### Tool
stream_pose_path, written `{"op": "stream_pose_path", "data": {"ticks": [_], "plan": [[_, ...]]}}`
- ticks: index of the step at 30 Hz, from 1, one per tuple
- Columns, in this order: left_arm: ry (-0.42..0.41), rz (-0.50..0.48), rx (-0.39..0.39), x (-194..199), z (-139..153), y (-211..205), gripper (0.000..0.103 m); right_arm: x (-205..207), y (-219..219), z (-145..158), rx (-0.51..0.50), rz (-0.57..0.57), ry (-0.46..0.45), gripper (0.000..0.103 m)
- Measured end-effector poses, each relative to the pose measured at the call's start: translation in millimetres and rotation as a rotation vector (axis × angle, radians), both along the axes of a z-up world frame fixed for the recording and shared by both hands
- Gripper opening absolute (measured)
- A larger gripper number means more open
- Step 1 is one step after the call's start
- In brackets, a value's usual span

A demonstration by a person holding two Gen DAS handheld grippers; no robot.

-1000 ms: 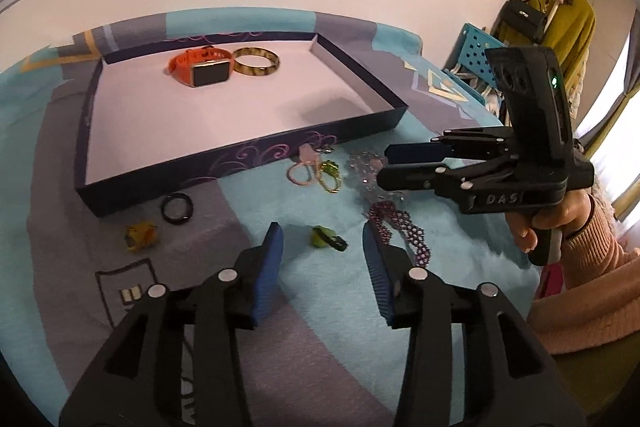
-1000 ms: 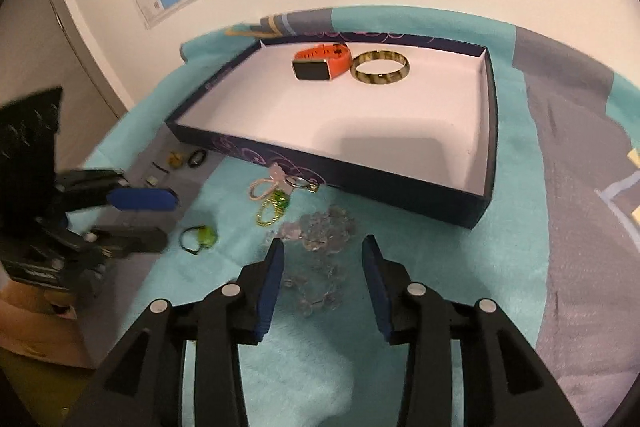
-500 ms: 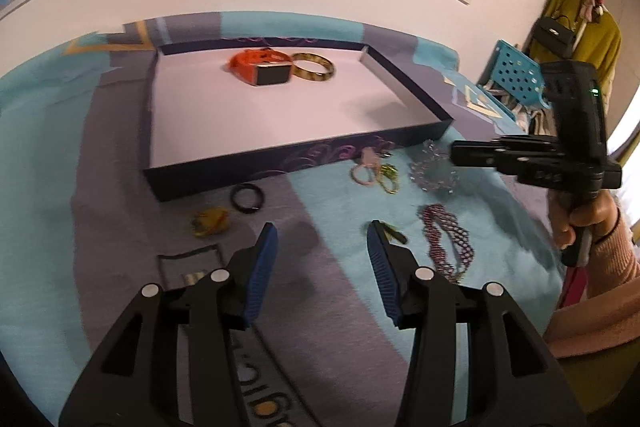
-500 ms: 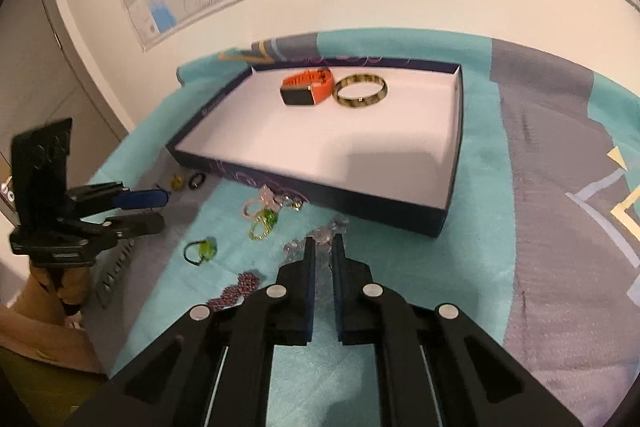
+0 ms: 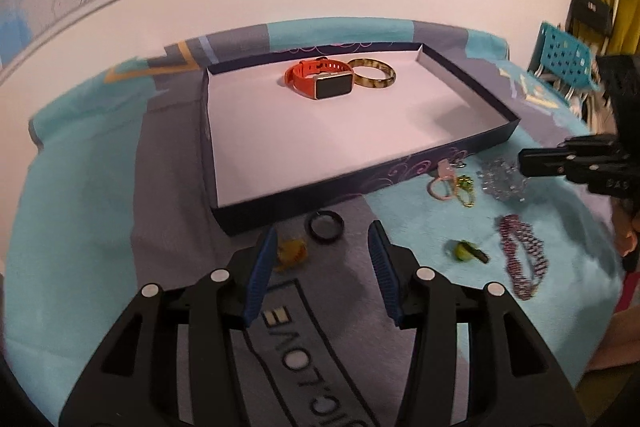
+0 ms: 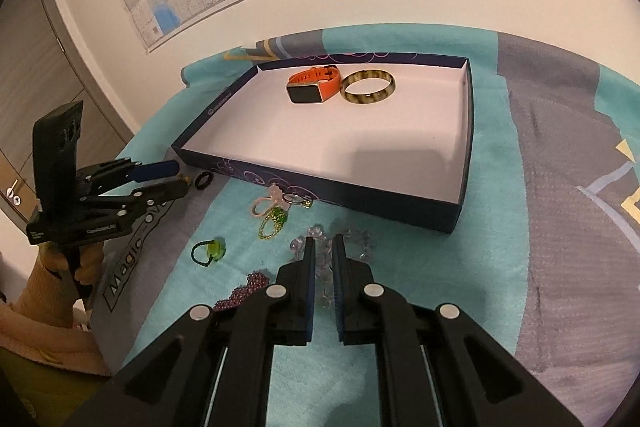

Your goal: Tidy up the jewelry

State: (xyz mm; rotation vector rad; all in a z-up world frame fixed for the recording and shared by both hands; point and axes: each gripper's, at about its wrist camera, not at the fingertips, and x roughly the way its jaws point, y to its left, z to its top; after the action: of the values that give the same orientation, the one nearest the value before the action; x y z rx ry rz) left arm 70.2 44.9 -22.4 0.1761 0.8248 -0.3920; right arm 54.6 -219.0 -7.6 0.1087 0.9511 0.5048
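1. Now the right tool [image 6: 323,247] has its jaws nearly together on the clear crystal bead bracelet [image 6: 340,243]; a second ago they stood wide apart over it. Some beads show in the narrow gap, so I judge the grip made, with the strand still lying on the blanket.
2. Meanwhile the left tool [image 5: 323,254] is wide open and holds nothing. It has swung over to the small yellow trinket [image 5: 292,254] and the black ring [image 5: 324,226], which lie just beside the near wall of the dark blue shallow cardboard box [image 5: 360,183].
3. Inside the box, toward 12 o'clock, sit the orange smartwatch [image 6: 313,85] and, touching it at 3 o'clock, the amber striped bangle [image 6: 368,87].
4. Waiting on the teal and grey blanket [image 6: 520,227] at the box's 6 o'clock: the pink hair tie [image 6: 264,205], the green-beaded gold loop [image 6: 274,223], the green charm on a dark band [image 6: 210,251] and the maroon beaded bracelet [image 5: 520,259].
5. In all, two pieces are stowed; the crystal strand looks next, and its loose loops may snag the box wall when lifted.
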Motion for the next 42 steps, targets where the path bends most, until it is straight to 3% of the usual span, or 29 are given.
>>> {"op": "stream_pose_path", "data": {"ticks": [2,6,9,13,17,19,22,28,34,37,42], "plan": [[0.017,-0.001,0.014,7,-5,-1,0.047,1,0,-1,0.006,-0.002,0.004,0.01],[0.043,-0.005,0.042,13,-12,-1,0.036,1,-1,-3,0.015,-0.003,0.011,0.012],[0.06,-0.074,0.018,3,-10,-3,0.024,2,-2,-3,0.018,-0.006,0.014,0.012],[0.081,-0.151,0.007,-16,-10,-8,0.021,4,-5,-5,0.025,-0.012,0.018,0.013],[0.071,-0.175,-0.011,-26,-6,-10,0.025,6,-6,-6,0.027,-0.015,0.019,0.014],[0.057,-0.146,-0.028,-21,-2,-7,0.036,5,-6,-6,0.031,-0.02,0.02,0.016],[0.059,-0.098,-0.056,-9,0,-1,0.043,5,-5,-6,0.028,-0.021,0.018,0.021],[0.094,-0.042,-0.047,15,-6,-4,0.045,5,-6,-8,0.032,-0.029,0.022,0.029],[0.088,0.004,-0.007,20,-9,-16,0.045,5,-5,-7,0.034,-0.024,0.018,0.029],[0.073,-0.068,-0.047,8,-3,-28,0.045,6,-6,-7,0.032,-0.027,0.012,0.03],[0.065,-0.187,-0.006,-3,-7,-64,0.045,7,-4,-9,0.021,-0.027,0.014,0.037]]}}
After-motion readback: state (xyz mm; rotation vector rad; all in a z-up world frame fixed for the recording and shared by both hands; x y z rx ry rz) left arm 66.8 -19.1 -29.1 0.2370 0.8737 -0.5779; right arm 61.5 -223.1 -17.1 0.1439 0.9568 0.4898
